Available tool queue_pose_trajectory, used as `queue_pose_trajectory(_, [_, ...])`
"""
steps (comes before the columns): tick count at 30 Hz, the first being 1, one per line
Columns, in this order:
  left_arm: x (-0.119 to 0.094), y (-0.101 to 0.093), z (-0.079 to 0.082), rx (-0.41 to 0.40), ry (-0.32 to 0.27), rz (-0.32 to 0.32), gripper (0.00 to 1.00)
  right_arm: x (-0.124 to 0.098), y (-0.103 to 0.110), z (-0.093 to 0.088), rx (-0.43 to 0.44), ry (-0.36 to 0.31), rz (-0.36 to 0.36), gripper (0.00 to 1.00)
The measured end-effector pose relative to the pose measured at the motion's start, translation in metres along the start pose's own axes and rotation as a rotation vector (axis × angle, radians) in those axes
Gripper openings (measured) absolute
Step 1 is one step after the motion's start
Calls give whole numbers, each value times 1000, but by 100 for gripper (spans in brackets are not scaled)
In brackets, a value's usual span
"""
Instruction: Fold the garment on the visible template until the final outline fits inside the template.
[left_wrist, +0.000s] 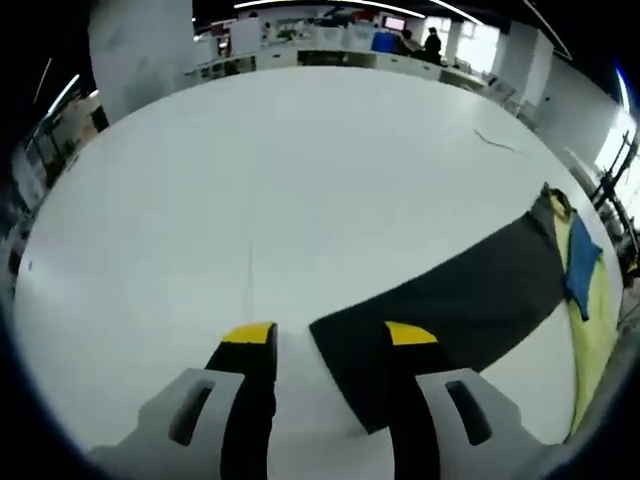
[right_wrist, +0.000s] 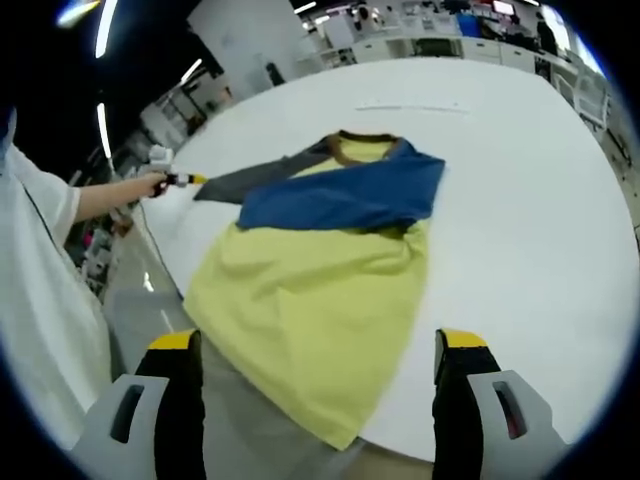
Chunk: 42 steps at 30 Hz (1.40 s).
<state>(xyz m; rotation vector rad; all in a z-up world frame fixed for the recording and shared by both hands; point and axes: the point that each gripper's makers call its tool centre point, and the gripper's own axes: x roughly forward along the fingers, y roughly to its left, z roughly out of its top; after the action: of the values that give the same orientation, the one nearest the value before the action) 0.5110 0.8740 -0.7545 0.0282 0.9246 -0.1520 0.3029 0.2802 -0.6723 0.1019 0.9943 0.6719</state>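
Left gripper (left_wrist: 328, 335), fingers apart, hovers at the dark sleeve (left_wrist: 450, 300) tip, apparently poised to grasp it. The garment (right_wrist: 320, 290) lies flat on the white worktop (right_wrist: 520, 220), hem overhanging the edge. Right gripper (right_wrist: 318, 345) stands wide open above that hem.

The left gripper view is taken low and close over the white table (left_wrist: 300, 190), its own jaws rising at 6 o'clock, and is faced across the tabletop toward the room's far side at 12 o'clock. The right gripper view is held higher and further back, beyond the table edge, and is faced across the table. The garment (right_wrist: 320, 290) is shared by both views, seen at 3 o'clock in the left gripper view.
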Motion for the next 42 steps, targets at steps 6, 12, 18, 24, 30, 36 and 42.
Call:
queue_pose_trajectory(6, [3, 1, 0, 15, 9, 0, 34, 1, -2, 0, -2, 8, -2, 95])
queue_pose_trajectory(12, [8, 1, -2, 0, 18, -4, 30, 2, -3, 0, -4, 14, -1, 95])
queue_pose_trajectory(18, [8, 1, -3, -21, 28, -8, 25, 3, -2, 2, -2, 8, 4, 95])
queue_pose_trajectory(24, [8, 2, -4, -34, 29, -10, 22, 4, -2, 2, -3, 10, 6, 95])
queue_pose_trajectory(30, [8, 0, -4, -53, 33, -19, 14, 4, -2, 1, 4, 8, 8, 94])
queue_pose_trajectory(36, [10, 3, -3, -121, 32, -24, 9, 3, -2, 4, 6, -4, 9, 94])
queue_pose_trajectory(42, [10, 2, -4, -163, 25, -35, 1, 1, -2, 3, 7, -4, 4, 94])
